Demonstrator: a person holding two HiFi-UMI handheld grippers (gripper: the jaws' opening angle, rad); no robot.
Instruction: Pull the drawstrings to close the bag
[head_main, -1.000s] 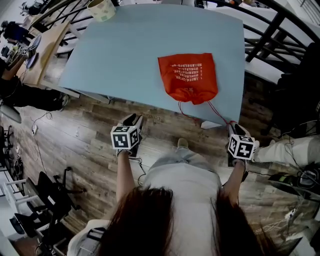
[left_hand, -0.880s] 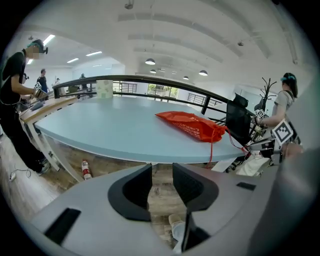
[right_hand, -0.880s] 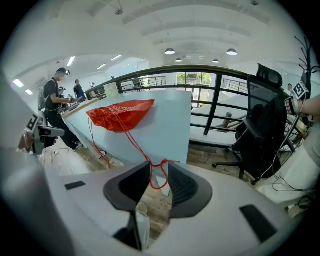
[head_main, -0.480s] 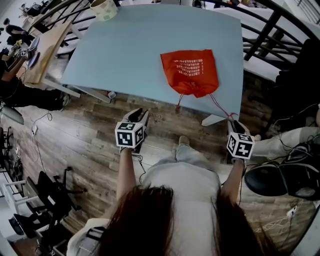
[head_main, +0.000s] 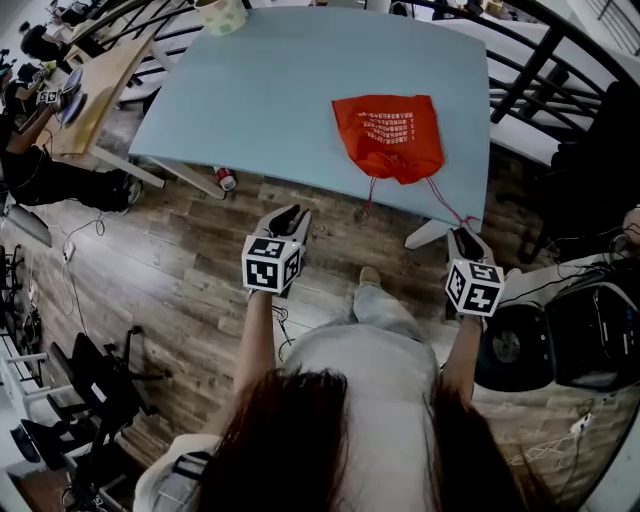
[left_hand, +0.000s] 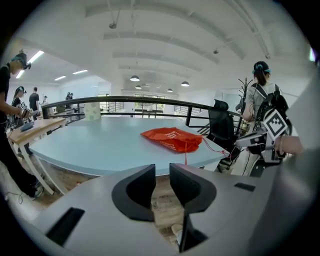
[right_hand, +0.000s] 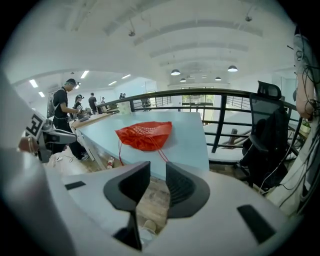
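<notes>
An orange drawstring bag (head_main: 388, 135) lies flat on the light blue table (head_main: 270, 90), its gathered mouth at the near edge. One red string (head_main: 368, 198) hangs over that edge. The other string (head_main: 447, 208) runs right to the table corner, ending just ahead of my right gripper (head_main: 462, 236). That gripper (right_hand: 157, 167) is open, with floor showing through the gap and the string (right_hand: 162, 154) reaching the edge ahead of its jaws. My left gripper (head_main: 291, 220) hovers below the near edge, left of the bag (left_hand: 172, 139); its jaws (left_hand: 161, 170) have just been closing, with nothing between them, and stand open.
A pale tape roll (head_main: 222, 15) sits at the table's far left corner. A red can (head_main: 226, 180) lies on the wooden floor under the table. A black railing (head_main: 540, 60) and an office chair (right_hand: 267, 145) stand to the right. People work at a bench (head_main: 60, 100) on the left.
Both grippers have risen towards the table's near edge. The left gripper's jaws have narrowed. The bag lies as it did.
</notes>
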